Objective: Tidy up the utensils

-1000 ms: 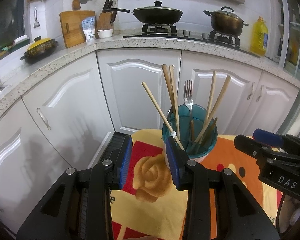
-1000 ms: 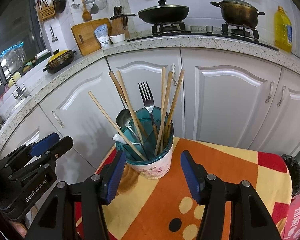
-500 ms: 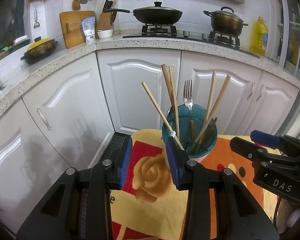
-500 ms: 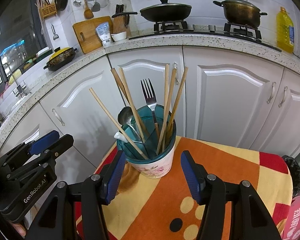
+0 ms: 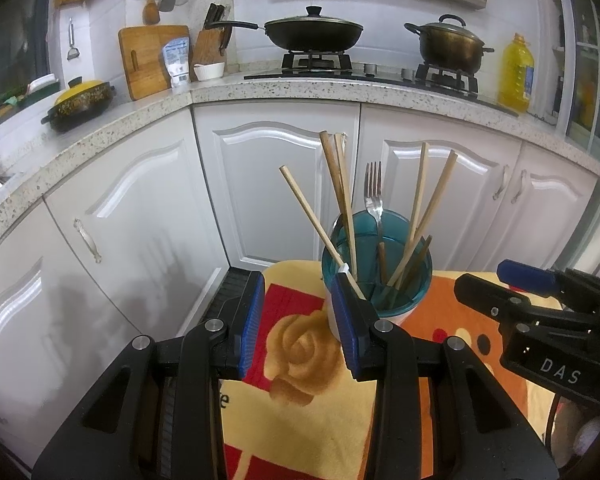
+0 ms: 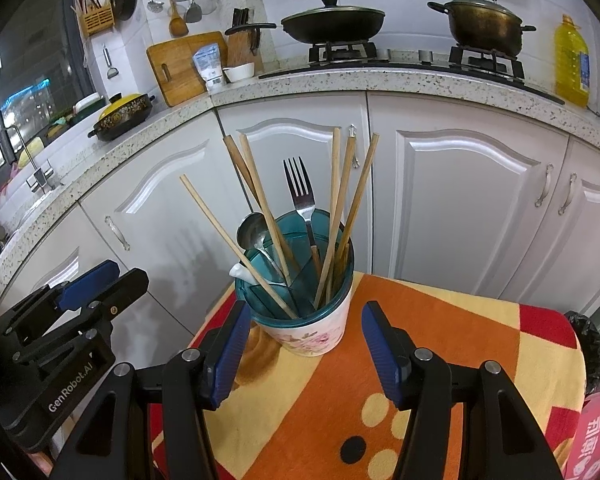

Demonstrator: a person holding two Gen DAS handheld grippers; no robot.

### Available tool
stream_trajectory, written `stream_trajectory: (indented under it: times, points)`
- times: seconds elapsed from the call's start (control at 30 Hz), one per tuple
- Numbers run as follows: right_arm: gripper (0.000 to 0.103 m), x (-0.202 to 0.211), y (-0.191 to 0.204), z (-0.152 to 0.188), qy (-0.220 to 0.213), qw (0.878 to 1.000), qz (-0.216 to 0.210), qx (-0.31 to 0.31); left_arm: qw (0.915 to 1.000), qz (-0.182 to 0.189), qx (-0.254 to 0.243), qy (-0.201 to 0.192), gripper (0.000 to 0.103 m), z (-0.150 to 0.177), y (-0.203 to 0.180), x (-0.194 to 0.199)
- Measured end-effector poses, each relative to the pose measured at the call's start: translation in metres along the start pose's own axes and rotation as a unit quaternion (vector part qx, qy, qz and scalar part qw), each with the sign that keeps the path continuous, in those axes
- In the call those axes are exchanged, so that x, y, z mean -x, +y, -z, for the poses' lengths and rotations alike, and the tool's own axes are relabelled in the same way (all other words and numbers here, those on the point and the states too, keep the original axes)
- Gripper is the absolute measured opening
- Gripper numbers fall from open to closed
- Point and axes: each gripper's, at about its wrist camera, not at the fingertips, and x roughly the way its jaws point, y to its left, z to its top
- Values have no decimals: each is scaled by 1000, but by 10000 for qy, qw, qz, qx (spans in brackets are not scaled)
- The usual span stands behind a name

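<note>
My left gripper [image 5: 300, 320] and right gripper [image 6: 302, 350] both hang with jaws spread, pinching nothing; the utensil cup [image 6: 312, 330], holding chopsticks [image 6: 236, 248], fork [image 6: 300, 196] and spoon [image 6: 252, 232], stands on the blanket-covered worktop [image 6: 440, 360] before them.

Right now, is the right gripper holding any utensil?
No; the right gripper stands open and empty before the utensil holder.

The utensil holder [image 6: 314, 336] is formed of glossy white ceramic with a translucent teal plastic insert [image 6: 300, 308]. Matt wooden chopsticks [image 6: 260, 208] and a polished metal fork [image 6: 300, 196] are contained. The tablecloth [image 6: 440, 340] is made of soft cloth. Speckled stone is used for the counter [image 6: 340, 80].
</note>
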Motion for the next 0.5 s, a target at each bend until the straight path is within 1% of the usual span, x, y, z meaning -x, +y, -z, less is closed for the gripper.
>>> stream_trajectory:
  times: [0.5]
  points:
    - [57,-3,2,1,62,10000,-19,45,10000,12,42,69,34,2,-1,-4]
